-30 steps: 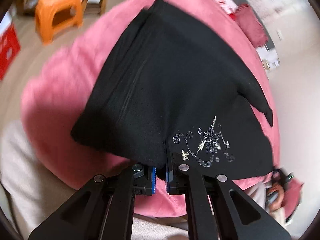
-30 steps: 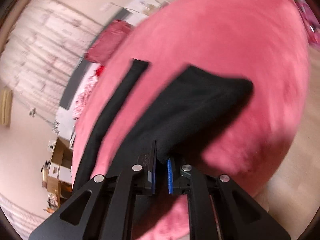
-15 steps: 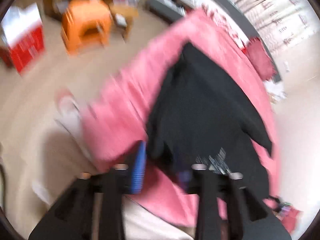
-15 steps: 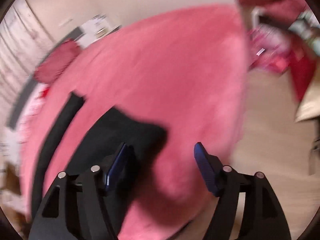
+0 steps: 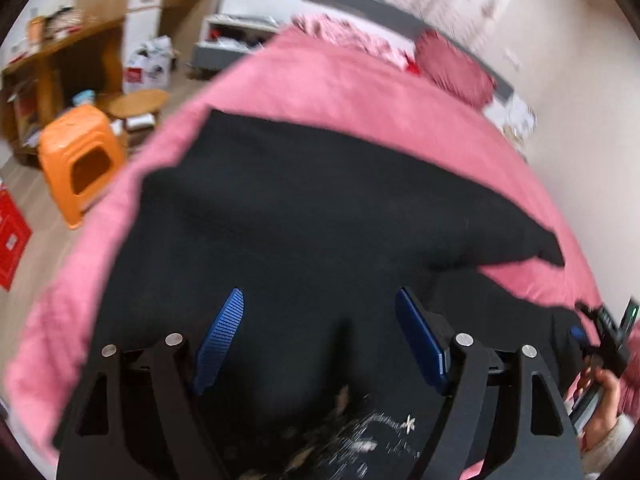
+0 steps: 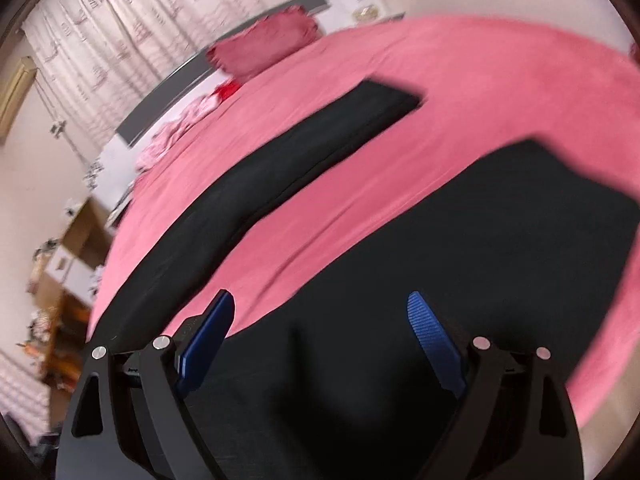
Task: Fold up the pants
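Pants (image 5: 320, 216) are spread on the bed (image 5: 360, 92), legs apart. Left tongs (image 5: 320, 344) and right tongs (image 6: 320, 344) are held spread, empty. If only one layer is pinched, a crooked fold could result.

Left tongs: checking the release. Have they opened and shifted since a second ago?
Yes. The left tongs have let go and opened, and now sit over the black pants, farther onto the pink bed.

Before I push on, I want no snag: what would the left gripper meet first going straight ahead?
Probably the black pants on the pink bed; the left gripper is open over them.
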Demonstrator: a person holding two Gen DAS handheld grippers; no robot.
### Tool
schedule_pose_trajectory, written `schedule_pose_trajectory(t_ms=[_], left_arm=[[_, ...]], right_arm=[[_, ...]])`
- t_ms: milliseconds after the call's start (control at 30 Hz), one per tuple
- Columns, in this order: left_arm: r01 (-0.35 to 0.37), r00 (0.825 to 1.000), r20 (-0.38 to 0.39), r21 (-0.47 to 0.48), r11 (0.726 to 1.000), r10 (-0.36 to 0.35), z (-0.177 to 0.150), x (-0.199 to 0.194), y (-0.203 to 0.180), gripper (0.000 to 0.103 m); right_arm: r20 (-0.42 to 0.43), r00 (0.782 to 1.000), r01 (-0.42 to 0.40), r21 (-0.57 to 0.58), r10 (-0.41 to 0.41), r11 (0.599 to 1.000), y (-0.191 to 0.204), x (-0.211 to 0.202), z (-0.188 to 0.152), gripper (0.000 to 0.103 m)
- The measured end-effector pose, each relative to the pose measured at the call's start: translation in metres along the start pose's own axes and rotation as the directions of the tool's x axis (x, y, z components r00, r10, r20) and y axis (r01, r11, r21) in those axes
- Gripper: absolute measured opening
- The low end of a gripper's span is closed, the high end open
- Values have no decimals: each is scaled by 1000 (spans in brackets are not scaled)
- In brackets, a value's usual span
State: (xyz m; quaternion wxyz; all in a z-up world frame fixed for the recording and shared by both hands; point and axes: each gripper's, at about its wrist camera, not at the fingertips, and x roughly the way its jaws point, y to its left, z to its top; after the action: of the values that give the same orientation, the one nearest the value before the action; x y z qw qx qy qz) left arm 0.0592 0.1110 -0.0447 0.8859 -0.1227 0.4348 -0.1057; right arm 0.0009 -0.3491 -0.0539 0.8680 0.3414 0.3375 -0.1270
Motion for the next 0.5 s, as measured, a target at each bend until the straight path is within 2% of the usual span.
schedule_pose_trajectory(t_ms=[67,100,133,267,333,400,500], left_arm=[[-10,999,-49,11,1000,10,-4,23,-4,78],[-28,997,-73,15,999,29,-7,35,-6,86],[-35,997,-73,22,999,37,-10,40,-8,92],[-78,996,-34,125,989,83,-19,44,-18,96],[-87,994,-48,185,979,98,-18,46,-24,96],[-72,996,-46,184,980,82,-8,41,-20,96],[-48,999,0,121,992,48,16,36,-9,96]], right_arm=[[-28,1000,-4,-30,3,1000,9,15,-12,90],[-26,1000,9,-54,-10,999,19,21,-18,97],[-18,999,25,-90,-27,996,24,19,-25,99],[-4,996,81,-242,-85,967,31,31,-30,101],[8,996,88,-253,-89,963,31,34,-36,101],[16,994,106,-268,-106,958,29,33,-40,101],[21,990,136,-295,-136,946,32,35,-43,101]])
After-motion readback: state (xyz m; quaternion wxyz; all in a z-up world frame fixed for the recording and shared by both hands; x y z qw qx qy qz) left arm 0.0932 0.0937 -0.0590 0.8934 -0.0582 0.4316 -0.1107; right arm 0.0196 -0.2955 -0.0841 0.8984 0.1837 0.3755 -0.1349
